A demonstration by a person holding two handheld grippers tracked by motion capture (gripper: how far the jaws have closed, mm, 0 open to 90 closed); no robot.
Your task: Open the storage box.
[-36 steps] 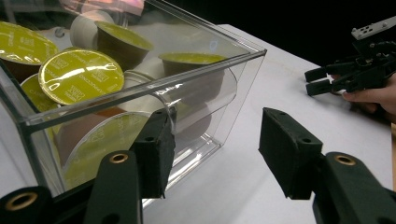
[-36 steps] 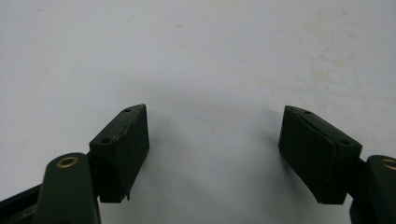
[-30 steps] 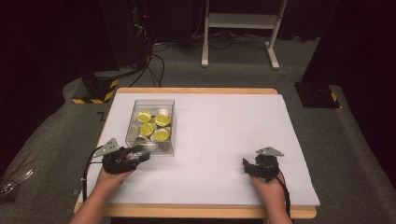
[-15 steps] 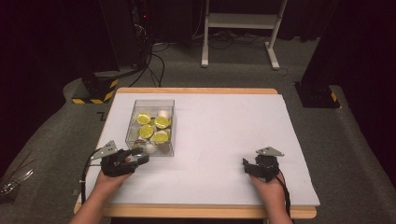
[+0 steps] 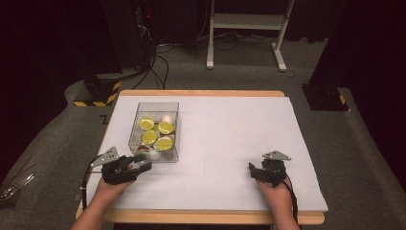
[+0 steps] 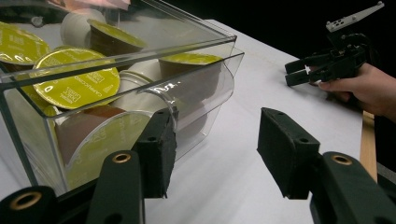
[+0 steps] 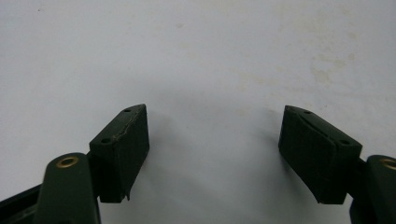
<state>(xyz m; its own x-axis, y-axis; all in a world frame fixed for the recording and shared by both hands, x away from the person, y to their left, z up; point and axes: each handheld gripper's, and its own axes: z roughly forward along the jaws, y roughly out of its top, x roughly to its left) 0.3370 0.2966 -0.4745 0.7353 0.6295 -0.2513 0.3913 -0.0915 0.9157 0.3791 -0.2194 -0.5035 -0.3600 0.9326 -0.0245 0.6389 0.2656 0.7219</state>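
Capsules crowd the clear box beside the spread left hand-held gripper; the right hand-held gripper gapes over bare table.

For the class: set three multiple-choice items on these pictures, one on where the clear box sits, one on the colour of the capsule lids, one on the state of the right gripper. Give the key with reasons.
1. Where on the table is the clear plastic box?
A. left half
B. right half
C. hanging off the far edge

2. What colour are the lids of the coffee capsules?
A. red
B. yellow-green
C. blue

3. What state is the right gripper in?
A. shut on a capsule
B. shut on nothing
C. open, holding nothing

Key:
1 A: in the high view the box stands ahead of the left gripper.
2 B: the foil lids show yellow-green through the clear walls.
3 C: in the right gripper view bare white table lies between the parted jaws.
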